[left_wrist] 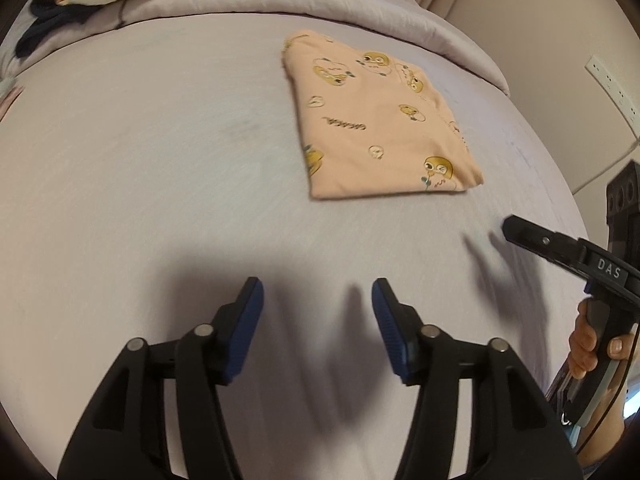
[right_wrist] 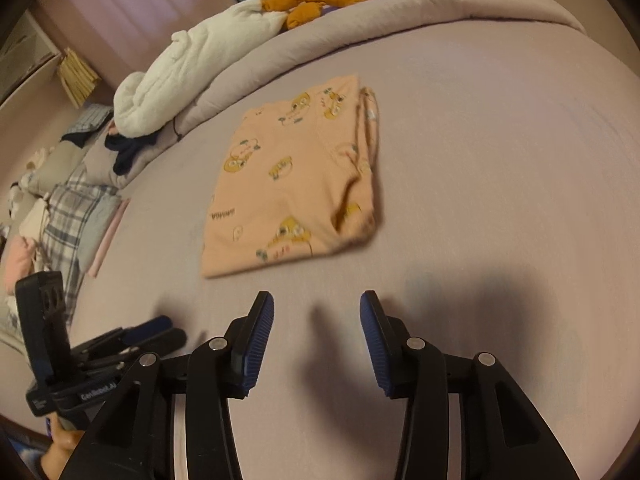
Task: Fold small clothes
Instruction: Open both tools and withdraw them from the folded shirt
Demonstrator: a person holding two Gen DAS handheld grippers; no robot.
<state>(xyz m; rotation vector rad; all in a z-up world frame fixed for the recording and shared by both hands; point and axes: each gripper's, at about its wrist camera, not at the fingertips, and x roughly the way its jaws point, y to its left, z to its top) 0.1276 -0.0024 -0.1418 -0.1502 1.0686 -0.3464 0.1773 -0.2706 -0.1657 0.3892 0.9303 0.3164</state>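
Left wrist view: folded peach garment (left_wrist: 380,120) with yellow cartoon prints, flat on lilac bedsheet (left_wrist: 140,168), upper centre-right of frame. Left gripper (left_wrist: 317,300) at bottom centre, jaws parted, nothing between blue pads (left_wrist: 252,332). Right gripper (left_wrist: 520,232) at right edge, held by a hand (left_wrist: 588,344). Right wrist view: same garment (right_wrist: 296,176) at centre; right gripper (right_wrist: 317,312) below it, jaws moderately apart, empty. White blanket (right_wrist: 192,68) at upper left.
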